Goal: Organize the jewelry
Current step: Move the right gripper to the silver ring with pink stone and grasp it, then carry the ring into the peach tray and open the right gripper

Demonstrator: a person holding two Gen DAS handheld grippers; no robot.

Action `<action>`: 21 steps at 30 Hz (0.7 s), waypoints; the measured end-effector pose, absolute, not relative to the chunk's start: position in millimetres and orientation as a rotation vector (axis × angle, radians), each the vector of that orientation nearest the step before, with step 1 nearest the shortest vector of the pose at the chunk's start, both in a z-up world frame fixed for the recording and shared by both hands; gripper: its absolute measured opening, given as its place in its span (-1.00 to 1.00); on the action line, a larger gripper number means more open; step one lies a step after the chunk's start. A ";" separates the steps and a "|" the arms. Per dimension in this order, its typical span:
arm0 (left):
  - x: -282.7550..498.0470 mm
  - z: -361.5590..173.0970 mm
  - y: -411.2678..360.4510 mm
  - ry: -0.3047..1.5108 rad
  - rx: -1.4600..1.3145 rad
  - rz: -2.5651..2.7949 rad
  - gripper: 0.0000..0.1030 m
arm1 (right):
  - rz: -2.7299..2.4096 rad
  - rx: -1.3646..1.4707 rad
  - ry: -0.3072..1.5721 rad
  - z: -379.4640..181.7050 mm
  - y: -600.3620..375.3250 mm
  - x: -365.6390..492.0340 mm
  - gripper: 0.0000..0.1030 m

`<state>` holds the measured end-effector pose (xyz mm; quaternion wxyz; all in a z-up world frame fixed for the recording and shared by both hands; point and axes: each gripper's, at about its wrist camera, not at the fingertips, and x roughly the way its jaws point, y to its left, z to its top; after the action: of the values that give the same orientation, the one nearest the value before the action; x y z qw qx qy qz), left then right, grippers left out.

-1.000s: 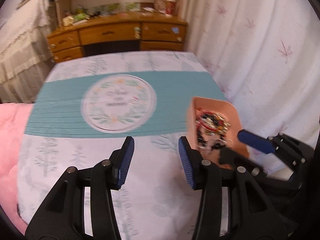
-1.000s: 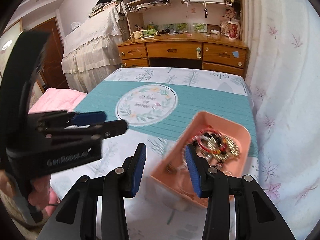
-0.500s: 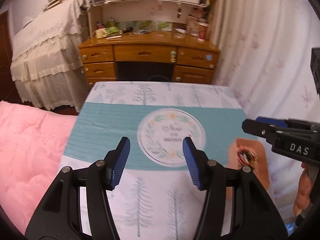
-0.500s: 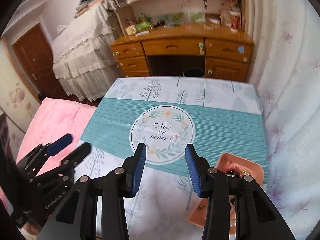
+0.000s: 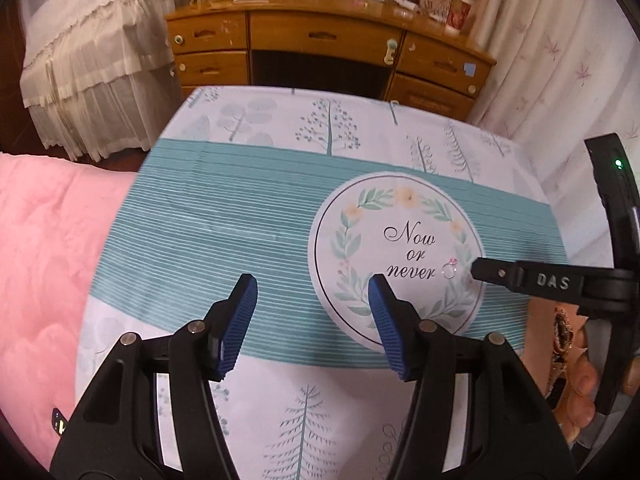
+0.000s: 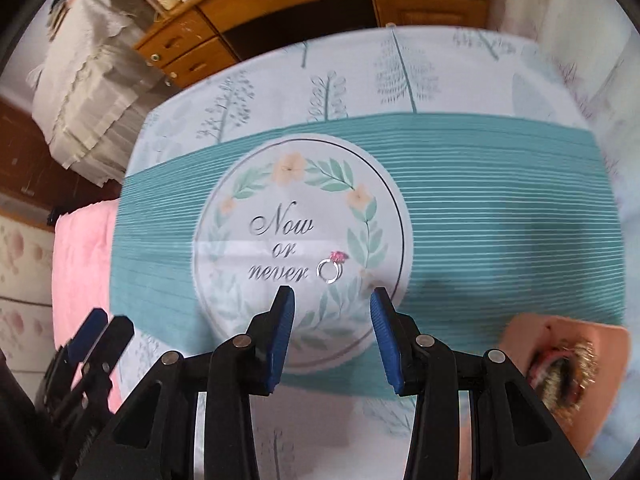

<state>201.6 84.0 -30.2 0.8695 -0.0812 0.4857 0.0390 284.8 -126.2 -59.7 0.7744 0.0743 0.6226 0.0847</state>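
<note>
A small silver ring with a pink stone (image 6: 331, 268) lies on the round "Now or never" print of the tablecloth (image 6: 480, 184); it also shows in the left wrist view (image 5: 450, 269). My right gripper (image 6: 332, 300) is open and empty, just short of the ring and above the cloth. A pink tray (image 6: 532, 330) with a heap of jewelry (image 6: 564, 372) sits at the right; it shows partly in the left wrist view (image 5: 536, 320). My left gripper (image 5: 312, 288) is open and empty over the teal stripes, left of the ring.
A pink quilt (image 5: 44, 260) lies left of the table. A wooden desk with drawers (image 5: 320, 40) stands behind it, a lace-covered piece of furniture (image 5: 92, 40) at far left, a curtain (image 5: 560, 60) at right.
Both grippers rose away from the pink tray and swung left. My right gripper has now come down close over the ring on the round print.
</note>
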 end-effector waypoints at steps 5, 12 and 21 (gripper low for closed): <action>217.2 -51.6 80.9 1.039 -0.183 0.066 0.07 | 0.168 0.176 1.357 -85.9 -121.5 297.7 -0.23; 223.4 -64.8 81.8 1.050 -0.189 0.057 0.07 | 0.138 0.152 1.362 -109.8 -111.6 309.1 -0.49; 221.6 -70.0 84.0 1.058 -0.201 0.042 0.07 | 0.110 0.061 1.323 -113.0 -98.0 313.0 -0.80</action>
<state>221.6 84.0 -70.0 0.8584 -0.0957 0.5036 0.0198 313.0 -98.0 -113.0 0.7872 0.0285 0.6140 0.0509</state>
